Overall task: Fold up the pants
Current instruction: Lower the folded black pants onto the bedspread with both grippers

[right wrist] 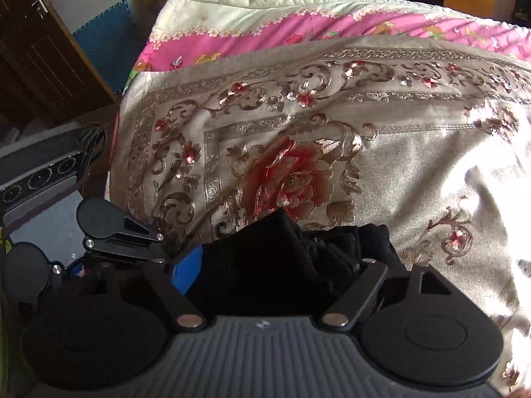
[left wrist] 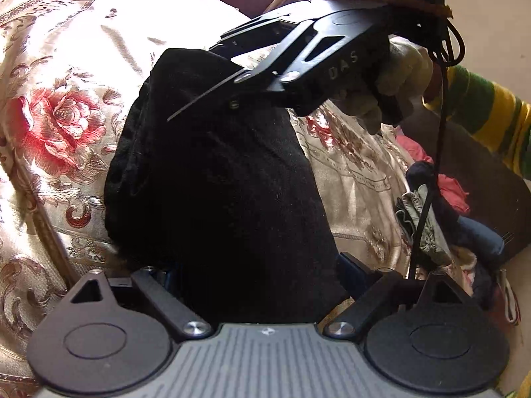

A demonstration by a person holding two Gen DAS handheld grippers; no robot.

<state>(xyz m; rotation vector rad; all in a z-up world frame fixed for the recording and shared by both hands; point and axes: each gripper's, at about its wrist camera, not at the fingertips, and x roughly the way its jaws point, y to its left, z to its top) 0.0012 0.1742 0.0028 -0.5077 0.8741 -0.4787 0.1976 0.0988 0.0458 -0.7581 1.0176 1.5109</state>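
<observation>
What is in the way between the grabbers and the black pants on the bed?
Nothing visible. The black pants lie bunched on the flowered bedspread, right up against the left gripper. The right gripper is at their far end, also with nothing in between. The other clothes sit off to the side.

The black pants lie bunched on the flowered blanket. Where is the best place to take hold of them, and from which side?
Probably at the far rounded end of the pants, coming from above with the tongs pointed down. In the left wrist view that end stands raised off the blanket as a thick fold, so a finger could go on each side without catching the cloth beneath.
</observation>
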